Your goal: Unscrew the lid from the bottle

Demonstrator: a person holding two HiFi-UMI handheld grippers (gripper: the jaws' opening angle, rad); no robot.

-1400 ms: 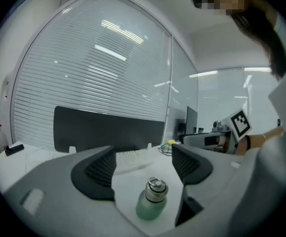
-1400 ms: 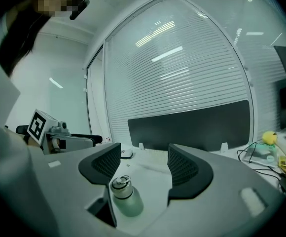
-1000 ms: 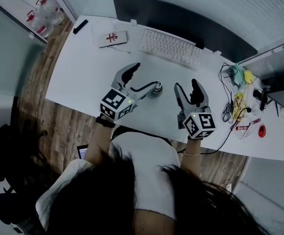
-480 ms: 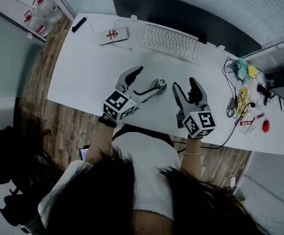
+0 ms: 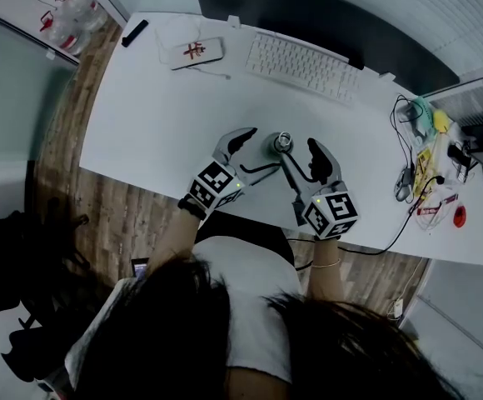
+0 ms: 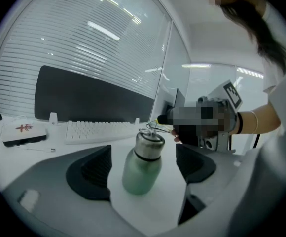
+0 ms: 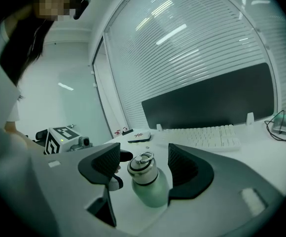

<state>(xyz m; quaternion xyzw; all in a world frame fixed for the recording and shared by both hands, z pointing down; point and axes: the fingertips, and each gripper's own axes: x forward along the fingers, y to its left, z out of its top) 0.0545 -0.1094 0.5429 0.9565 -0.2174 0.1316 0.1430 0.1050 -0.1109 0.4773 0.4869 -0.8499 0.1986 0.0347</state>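
So nothing is unscrewed yet: the steel lid [image 6: 149,143] sits on the green bottle [image 5: 283,145], which stands upright on the white desk [image 5: 141,115]. The left gripper [image 5: 254,151], whose jaws have just been opening, and the right gripper [image 5: 301,155] both gape empty. Each points nearly level, framing the bottle between its jaws without touching it.

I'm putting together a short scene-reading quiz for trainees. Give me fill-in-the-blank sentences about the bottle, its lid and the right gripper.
The green bottle stands ___ on the white desk.
Its steel lid is ___ the bottle, not yet removed.
The jaws of the right gripper are ___, one on each side of the bottle.
Beyond the bottle lies a white ___.
Missing words: upright; on; open; keyboard.
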